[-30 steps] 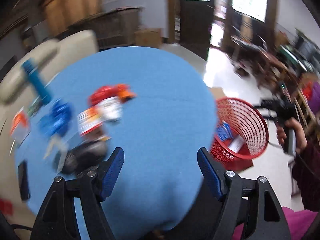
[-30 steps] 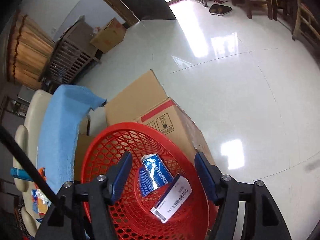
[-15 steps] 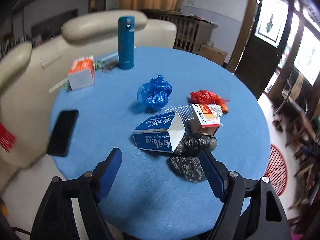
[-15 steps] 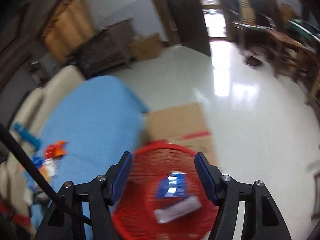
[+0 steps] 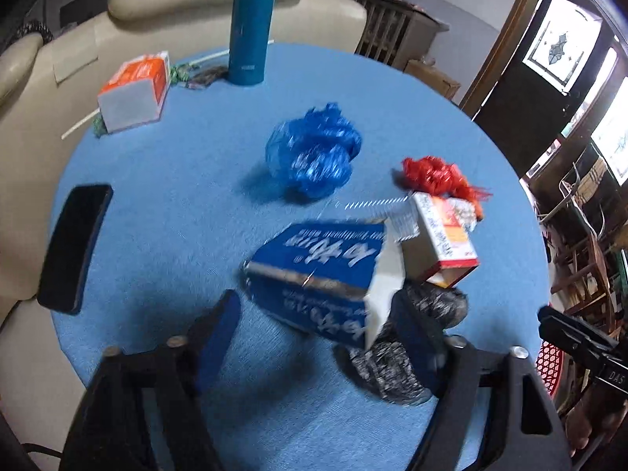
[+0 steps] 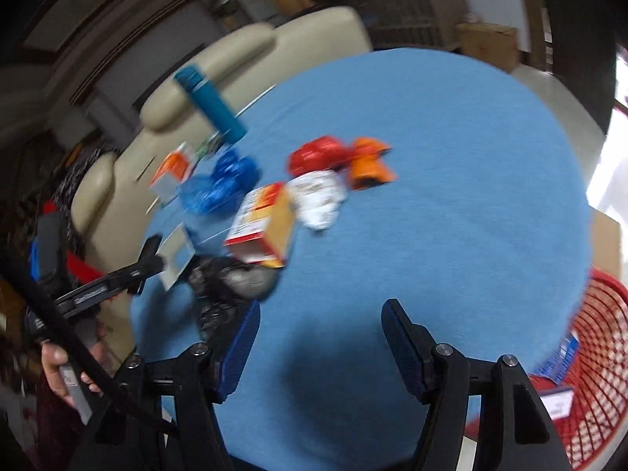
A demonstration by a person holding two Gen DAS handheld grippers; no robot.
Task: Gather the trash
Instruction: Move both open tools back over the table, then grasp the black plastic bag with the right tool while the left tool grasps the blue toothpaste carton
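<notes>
Reaching for trash: left gripper open, jaws either side of the blue carton lying on the table. Right gripper open, empty, over bare table near the red basket. Risks: the carton leans on the black bag and touches the red-and-white box, so closing may catch the bag or push the box off the edge. The open carton end could crush and slip. Phone and bottle aren't trash.

Round blue table: boxes, bags, flask, phone.
</notes>
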